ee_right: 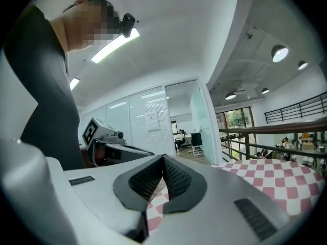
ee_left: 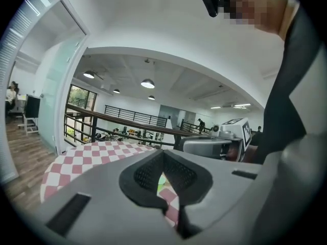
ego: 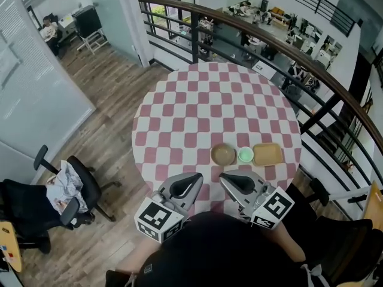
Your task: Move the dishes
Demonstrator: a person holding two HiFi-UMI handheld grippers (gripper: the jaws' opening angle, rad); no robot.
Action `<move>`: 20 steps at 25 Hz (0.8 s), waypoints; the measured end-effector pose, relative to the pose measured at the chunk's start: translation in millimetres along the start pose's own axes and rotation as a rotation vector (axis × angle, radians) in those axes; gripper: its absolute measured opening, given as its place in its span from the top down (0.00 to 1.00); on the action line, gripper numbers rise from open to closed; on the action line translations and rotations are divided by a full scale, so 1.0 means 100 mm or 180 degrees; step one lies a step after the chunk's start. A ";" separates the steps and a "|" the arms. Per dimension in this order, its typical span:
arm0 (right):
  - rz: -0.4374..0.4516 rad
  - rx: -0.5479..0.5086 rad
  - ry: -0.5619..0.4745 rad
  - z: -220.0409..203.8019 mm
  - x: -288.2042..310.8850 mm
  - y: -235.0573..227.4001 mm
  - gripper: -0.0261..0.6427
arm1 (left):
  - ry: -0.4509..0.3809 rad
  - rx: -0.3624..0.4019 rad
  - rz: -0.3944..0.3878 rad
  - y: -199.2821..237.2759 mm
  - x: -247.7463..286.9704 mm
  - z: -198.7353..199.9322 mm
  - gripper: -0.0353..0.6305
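On the near right part of the checked round table (ego: 203, 100) we see three dishes in a row, just beside one another: a brown bowl (ego: 223, 155), a small green dish (ego: 245, 155) and a tan rectangular plate (ego: 267, 154). We hold the left gripper (ego: 185, 186) and the right gripper (ego: 236, 183) low at the table's near edge, close to our body. Each has its jaws closed tip to tip with nothing between them. Held so, both sit just short of the row, likely within easy reach. Whether this row awaits moving or already lies where it belongs, we cannot tell.
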State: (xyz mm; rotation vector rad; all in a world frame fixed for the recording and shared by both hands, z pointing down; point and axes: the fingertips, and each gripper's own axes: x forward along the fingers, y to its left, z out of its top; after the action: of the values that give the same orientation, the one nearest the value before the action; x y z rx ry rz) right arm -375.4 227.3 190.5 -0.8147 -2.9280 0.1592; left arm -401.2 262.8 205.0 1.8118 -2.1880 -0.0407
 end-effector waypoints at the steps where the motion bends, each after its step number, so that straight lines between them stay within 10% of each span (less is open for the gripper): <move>1: 0.0008 0.0015 0.0001 0.00 0.01 0.01 0.93 | -0.0003 -0.0012 0.0016 0.00 -0.03 -0.02 0.94; 20: 0.0111 -0.0066 0.0041 0.02 0.09 0.15 0.93 | -0.0174 -0.0064 0.0295 0.15 -0.35 0.02 0.94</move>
State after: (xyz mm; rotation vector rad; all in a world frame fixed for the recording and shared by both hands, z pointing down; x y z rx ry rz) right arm -375.5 244.7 187.5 -0.8669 -2.9093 0.1262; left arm -410.2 299.1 198.6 1.7157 -2.2980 -0.0928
